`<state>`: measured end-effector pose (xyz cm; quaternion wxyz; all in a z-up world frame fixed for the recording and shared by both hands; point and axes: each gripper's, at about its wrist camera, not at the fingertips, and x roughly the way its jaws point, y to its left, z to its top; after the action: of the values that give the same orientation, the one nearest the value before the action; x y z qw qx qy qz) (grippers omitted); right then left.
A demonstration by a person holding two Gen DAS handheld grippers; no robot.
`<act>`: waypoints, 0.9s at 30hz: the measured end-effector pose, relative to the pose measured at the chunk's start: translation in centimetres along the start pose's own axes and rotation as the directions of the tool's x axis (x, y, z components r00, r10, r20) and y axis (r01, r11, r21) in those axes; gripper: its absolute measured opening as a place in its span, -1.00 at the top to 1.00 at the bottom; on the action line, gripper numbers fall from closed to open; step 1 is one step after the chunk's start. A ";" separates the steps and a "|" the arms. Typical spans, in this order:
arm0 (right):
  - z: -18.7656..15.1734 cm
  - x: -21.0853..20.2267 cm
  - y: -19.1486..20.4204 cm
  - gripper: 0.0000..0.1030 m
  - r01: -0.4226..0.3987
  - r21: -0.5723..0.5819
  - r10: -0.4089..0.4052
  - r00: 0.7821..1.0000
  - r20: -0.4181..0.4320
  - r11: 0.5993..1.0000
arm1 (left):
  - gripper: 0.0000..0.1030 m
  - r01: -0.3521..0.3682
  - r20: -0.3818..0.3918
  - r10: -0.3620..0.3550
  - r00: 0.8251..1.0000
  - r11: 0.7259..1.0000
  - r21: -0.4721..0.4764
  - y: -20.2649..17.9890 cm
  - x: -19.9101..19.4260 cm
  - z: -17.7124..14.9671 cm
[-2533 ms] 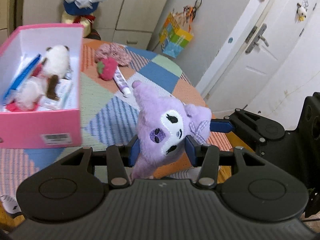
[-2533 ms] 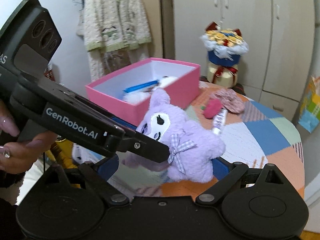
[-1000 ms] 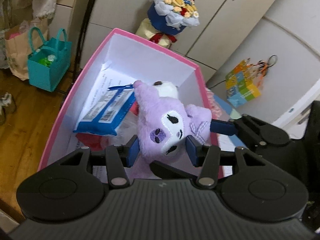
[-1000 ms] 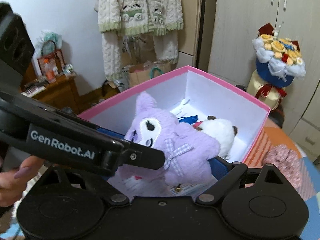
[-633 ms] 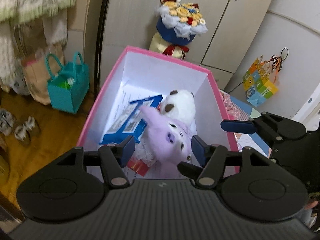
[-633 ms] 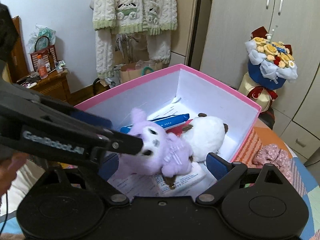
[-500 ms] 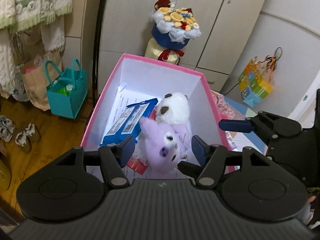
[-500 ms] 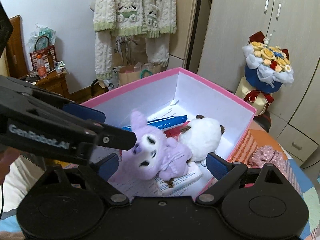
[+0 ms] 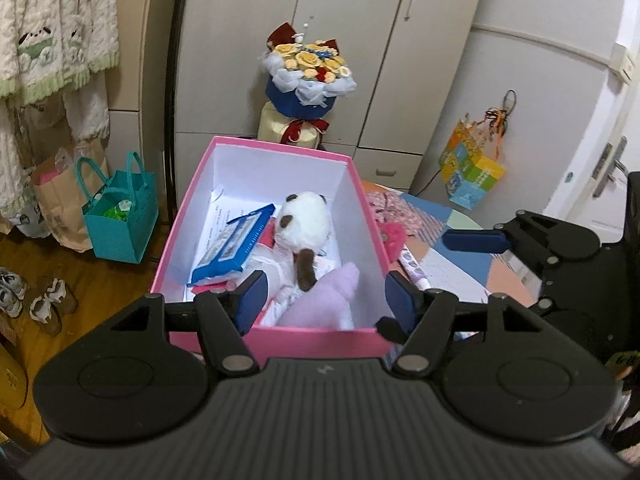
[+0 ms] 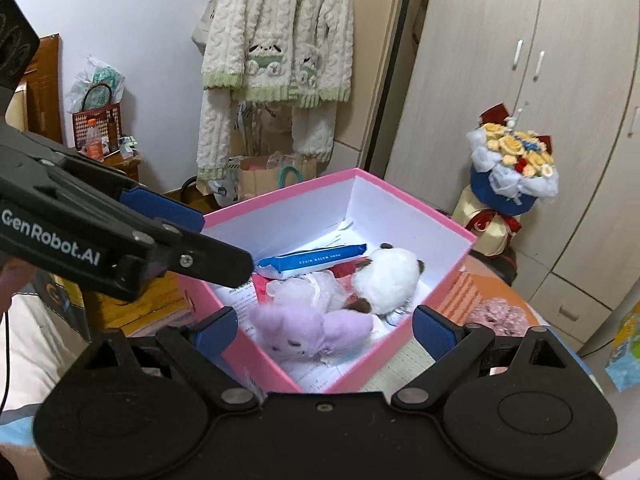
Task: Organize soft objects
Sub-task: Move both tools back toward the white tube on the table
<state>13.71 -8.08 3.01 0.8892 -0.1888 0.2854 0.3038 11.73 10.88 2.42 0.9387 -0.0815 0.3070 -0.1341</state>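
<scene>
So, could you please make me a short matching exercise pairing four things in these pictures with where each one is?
Things:
1. purple plush
2. flower bouquet
3. teal bag
4. cream cardigan

Places:
A. hanging on the wall
B. on the floor left of the pink box
C. inside the pink box
D. beyond the box, before the wardrobe

Pairs: 1-C, 2-D, 3-B, 4-A

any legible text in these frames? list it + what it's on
"GenRobot.AI": white lettering on the side of the left gripper, seen from the right wrist view.
Print on the blue packet in the pink box: too small to read.
Print on the paper sheets lining the box: too blurred to read.
</scene>
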 end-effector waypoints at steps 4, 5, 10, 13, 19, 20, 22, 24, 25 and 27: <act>-2.1 -3.0 -0.8 -0.87 0.015 0.032 -0.016 0.999 0.032 0.999 | -0.25 0.010 0.004 -0.010 1.000 0.999 0.039 -1.5 -1.3 -0.8; -2.8 -3.8 -1.2 -0.87 0.022 0.047 -0.024 0.999 0.039 0.999 | -0.25 0.012 0.003 -0.013 1.000 0.999 0.048 -1.9 -1.5 -1.0; -6.2 -6.9 -3.1 -0.87 0.070 0.098 -0.076 0.995 0.064 0.993 | -0.25 0.033 -0.010 -0.032 0.999 0.995 0.093 -4.4 -1.9 -1.7; -8.1 -8.4 -4.6 -0.87 0.099 0.126 -0.109 0.991 0.080 0.987 | -0.25 0.052 -0.023 -0.049 0.999 0.991 0.122 -6.2 -1.5 -2.1; -10.6 -9.3 -6.8 -0.87 0.107 0.149 -0.121 0.989 0.087 0.983 | -0.25 0.105 -0.066 -0.095 0.993 0.979 0.176 -10.1 0.4 -2.4; -11.0 -9.3 -7.0 -0.86 0.104 0.148 -0.118 0.989 0.089 0.983 | -0.25 0.116 -0.075 -0.104 0.992 0.977 0.180 -10.7 0.8 -2.5; -11.6 -9.1 -7.5 -0.85 0.095 0.145 -0.109 0.989 0.098 0.985 | -0.25 0.137 -0.093 -0.122 0.988 0.974 0.182 -11.7 1.8 -2.4; -12.2 -8.9 -7.9 -0.80 0.084 0.138 -0.100 0.989 0.111 0.987 | -0.25 0.150 -0.100 -0.134 0.986 0.973 0.178 -12.5 2.7 -2.4; -12.4 -8.9 -8.0 -0.78 0.081 0.133 -0.097 0.988 0.118 0.988 | -0.23 0.154 -0.101 -0.138 0.985 0.972 0.177 -12.8 3.1 -2.4; -13.0 -8.8 -8.4 -0.77 0.085 0.120 -0.102 0.985 0.137 0.989 | -0.22 0.164 -0.102 -0.148 0.984 0.971 0.173 -13.6 4.1 -2.3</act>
<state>8.26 -24.76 -0.11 0.9299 -0.1288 0.2286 0.2577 10.76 -3.46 1.47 0.9142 -0.0137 0.3273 -0.2386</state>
